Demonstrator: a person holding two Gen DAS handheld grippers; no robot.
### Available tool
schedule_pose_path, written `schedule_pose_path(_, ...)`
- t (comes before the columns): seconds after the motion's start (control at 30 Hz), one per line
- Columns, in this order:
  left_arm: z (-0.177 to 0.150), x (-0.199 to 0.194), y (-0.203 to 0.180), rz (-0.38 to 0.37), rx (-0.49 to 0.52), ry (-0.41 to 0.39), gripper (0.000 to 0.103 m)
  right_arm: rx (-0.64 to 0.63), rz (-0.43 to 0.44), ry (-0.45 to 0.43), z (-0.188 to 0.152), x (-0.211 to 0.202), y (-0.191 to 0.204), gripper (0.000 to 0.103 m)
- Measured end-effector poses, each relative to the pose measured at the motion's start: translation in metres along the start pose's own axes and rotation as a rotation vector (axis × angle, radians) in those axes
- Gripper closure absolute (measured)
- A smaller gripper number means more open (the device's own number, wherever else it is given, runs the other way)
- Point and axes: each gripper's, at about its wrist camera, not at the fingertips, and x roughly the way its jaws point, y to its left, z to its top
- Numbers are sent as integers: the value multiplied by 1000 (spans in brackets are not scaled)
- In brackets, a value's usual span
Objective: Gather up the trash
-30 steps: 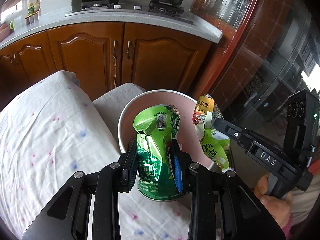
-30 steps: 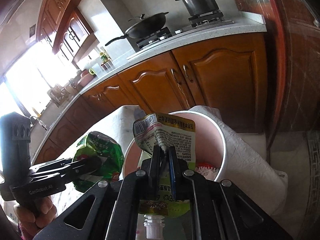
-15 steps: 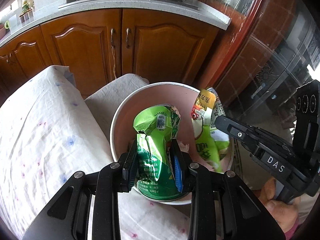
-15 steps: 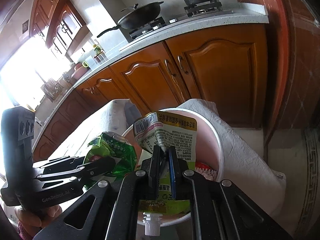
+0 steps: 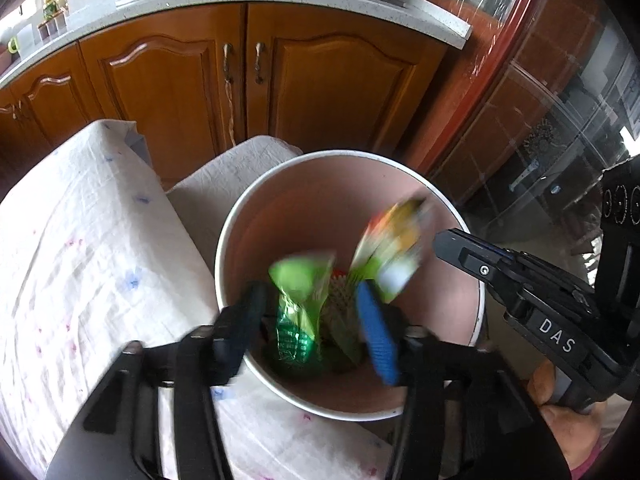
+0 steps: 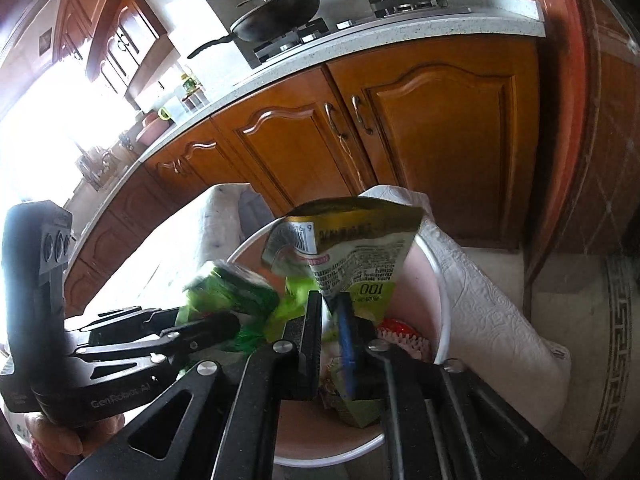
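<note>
1. My left gripper (image 5: 312, 320) points down into the pink bin (image 5: 256, 216), and its jaws are opening; the crumpled green wrapper (image 5: 298, 304) lies between them, blurred, with a gap to each pad, low inside the bin.
2. My right gripper (image 6: 330, 336) reaches over the same bin from the other side. Its jaws are opening from a near-closed pinch, and the yellow-green drink pouch (image 6: 352, 248) is between them, standing up above the bin's mouth; I cannot tell for certain whether the pads press on it.
3. In the left wrist view that pouch shows as a blur over the far right part of the bin.
4. Something red and white (image 6: 400, 336) lies at the bottom of the bin.
5. The bin stands against a white cloth (image 5: 80, 248) with small coloured specks.
6. Beyond are wooden cabinet doors (image 5: 328, 92) under a pale worktop (image 6: 400, 32), where a black pan (image 6: 280, 16) sits on the stove.
7. A hand (image 5: 568, 412) grips the right gripper's handle.
</note>
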Motion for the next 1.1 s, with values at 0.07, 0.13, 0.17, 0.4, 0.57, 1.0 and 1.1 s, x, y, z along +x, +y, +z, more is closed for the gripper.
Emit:
schedule_pose_path(0.07, -2, -4, 0, 2, 0, -8, 47, 2, -2, -7, 0, -3, 0, 90)
schedule_pose_path(0.13, -3, -7, 2, -3, -6, -13, 47, 5, -1, -15, 0, -6, 0, 90)
schedule_pose_path(0.17, -3, -9, 3, -3, -9, -16, 47, 6, -2, -19, 0, -8, 0, 89)
schedule_pose_path(0.4, -14, -25, 14, 2, -33, -45, 47, 12, 3, -30, -6, -15, 0, 81)
schedule_pose_path(0.57, -28, -40, 25, -9, -78, -77, 44, 15, 11, -45, -12, -23, 5, 67)
schedule_pose_path(1.0, -99, -91, 52, 57, -196, -230, 25, 13, 42, -177, -58, -53, 33, 20)
schedule_pose_path(1.1, -114, -98, 59, 73, -225, -247, 24, 5, 47, -210, -69, -59, 41, 16)
